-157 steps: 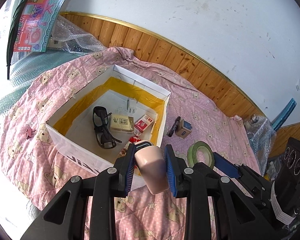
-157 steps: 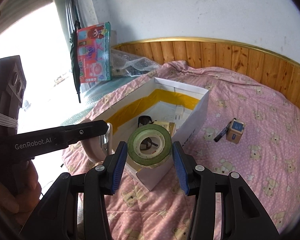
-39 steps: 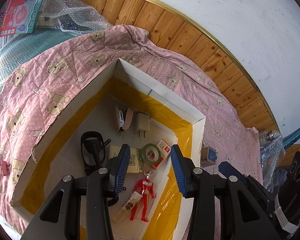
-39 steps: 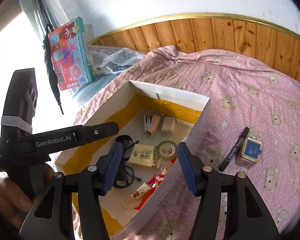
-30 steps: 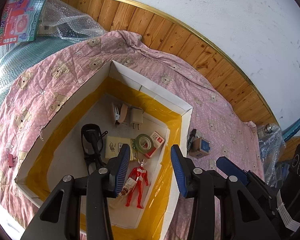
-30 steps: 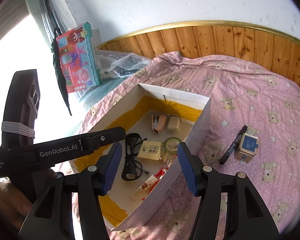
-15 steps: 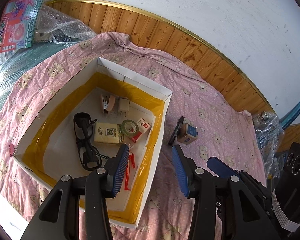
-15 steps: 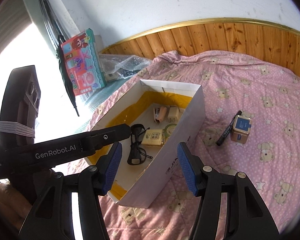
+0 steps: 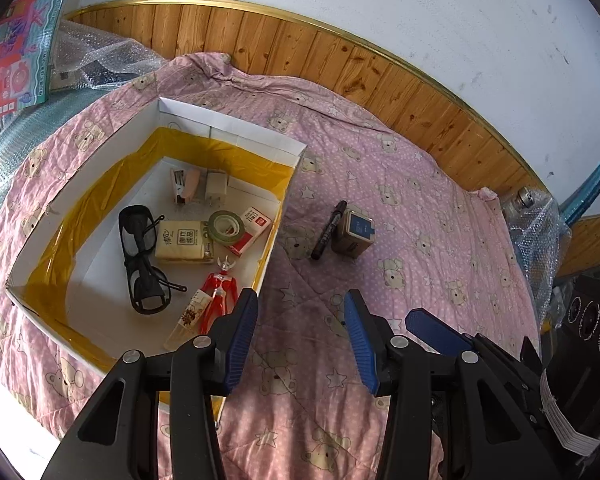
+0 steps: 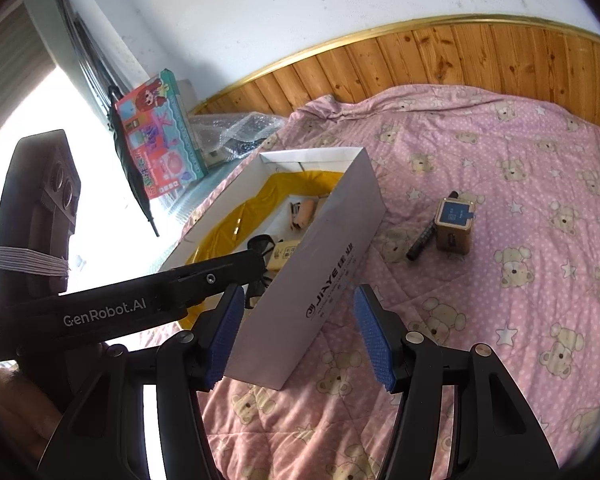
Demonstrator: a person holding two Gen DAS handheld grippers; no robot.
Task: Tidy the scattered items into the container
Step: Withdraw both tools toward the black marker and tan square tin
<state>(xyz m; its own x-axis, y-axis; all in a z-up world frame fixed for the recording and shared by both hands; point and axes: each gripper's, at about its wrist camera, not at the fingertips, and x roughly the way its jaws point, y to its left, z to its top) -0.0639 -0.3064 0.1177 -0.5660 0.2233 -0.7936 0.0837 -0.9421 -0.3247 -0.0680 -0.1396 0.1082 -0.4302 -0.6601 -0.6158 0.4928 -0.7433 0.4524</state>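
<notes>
A white box with yellow lining point(image 9: 228, 130) point(image 10: 332, 240) sits on the pink bear quilt. Inside lie black glasses point(image 9: 140, 248), a tissue pack point(image 9: 182, 240), a green tape roll point(image 9: 226, 226), a red card box point(image 9: 250, 230), a stapler point(image 9: 184, 186), a charger point(image 9: 216, 186) and a red figure point(image 9: 218, 292). A black marker point(image 9: 329, 230) point(image 10: 422, 242) and a small brown-and-blue box point(image 9: 354, 232) point(image 10: 454, 226) rest on the quilt right of the container. My left gripper point(image 9: 300, 332) is open over the box's near right corner. My right gripper point(image 10: 298, 332) is open and empty beside the box wall.
Bubble wrap point(image 9: 96, 58) and a colourful toy box point(image 9: 16, 52) point(image 10: 158, 134) lie at the far left. Wooden wall panelling point(image 9: 340, 68) borders the quilt. A wrapped bottle point(image 9: 534, 204) sits far right. A hand point(image 10: 16, 408) holds the left gripper's handle.
Both grippers have dropped their items, the stapler and the green tape roll, into the box, opened, and pulled back and rightward. The box now sits farther away to the left.
</notes>
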